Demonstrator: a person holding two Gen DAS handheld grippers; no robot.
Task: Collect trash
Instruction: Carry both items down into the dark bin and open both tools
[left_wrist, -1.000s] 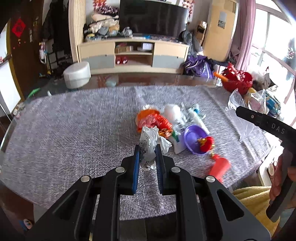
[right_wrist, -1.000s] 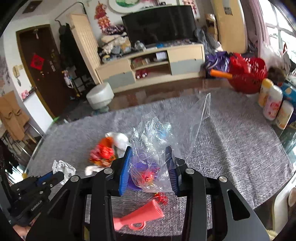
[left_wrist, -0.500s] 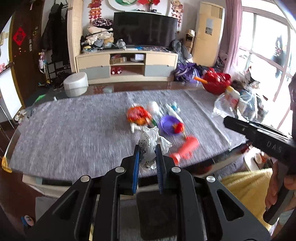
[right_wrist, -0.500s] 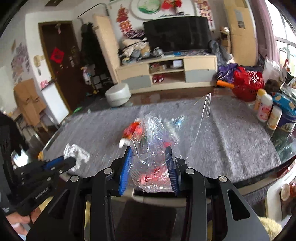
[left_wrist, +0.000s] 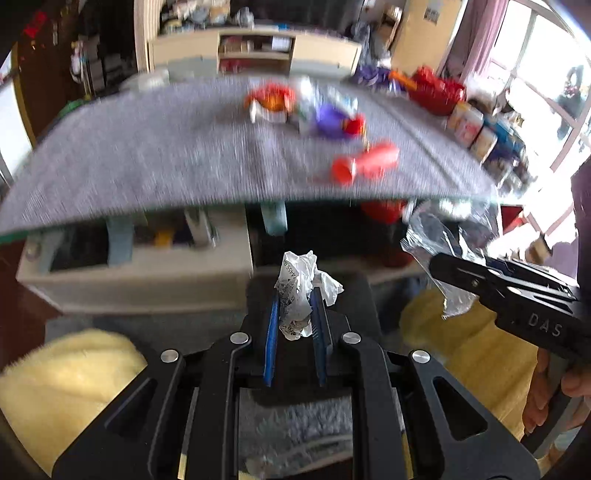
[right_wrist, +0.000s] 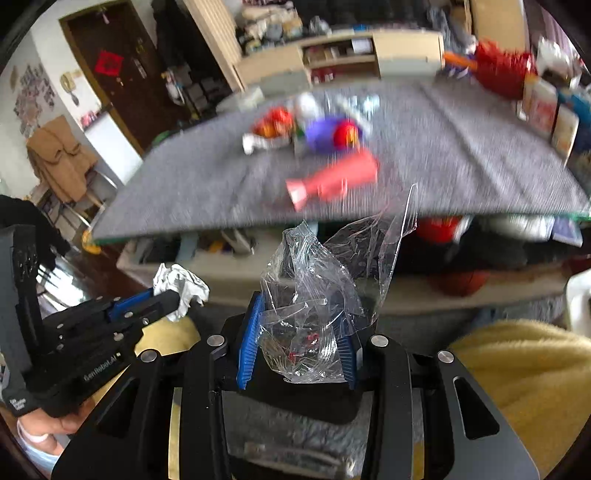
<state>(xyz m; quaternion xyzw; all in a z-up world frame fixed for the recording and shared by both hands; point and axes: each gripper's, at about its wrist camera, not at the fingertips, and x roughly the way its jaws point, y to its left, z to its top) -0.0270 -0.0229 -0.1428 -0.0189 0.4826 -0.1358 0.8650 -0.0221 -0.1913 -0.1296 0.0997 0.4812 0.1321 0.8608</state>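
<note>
Gripping a crumpled white paper wad (left_wrist: 301, 291), the left gripper (left_wrist: 293, 314) has its blue jaws nearly closed, both pads pressing the paper, which sticks up above them. It hangs below and in front of the desk's near edge, over the floor and a black bin (left_wrist: 310, 291) whose dark rim shows just behind the jaws. In the right wrist view the same gripper (right_wrist: 162, 299) enters from the left with the wad (right_wrist: 179, 286) at its tip, a hand (right_wrist: 48, 430) under it.

On the grey-clothed desk (left_wrist: 147, 158), well back from the near edge and about midway along it, lies the rest of the litter, blurred: an orange-red wrapper (left_wrist: 271, 99), a purple bowl (left_wrist: 328, 118) just right of it, and a red funnel-shaped piece (left_wrist: 364, 162) nearest the front edge. Bottles and cartons (left_wrist: 476, 127) stand along the right edge.

Further right, the right gripper (right_wrist: 301, 350) holds a clear crinkled plastic bag (right_wrist: 317, 295) between jaws set partly apart, pads against the bunched film. The bag rises loosely above them, in front of the desk's near edge. Yellow fabric (right_wrist: 532, 369) shows at lower right.
</note>
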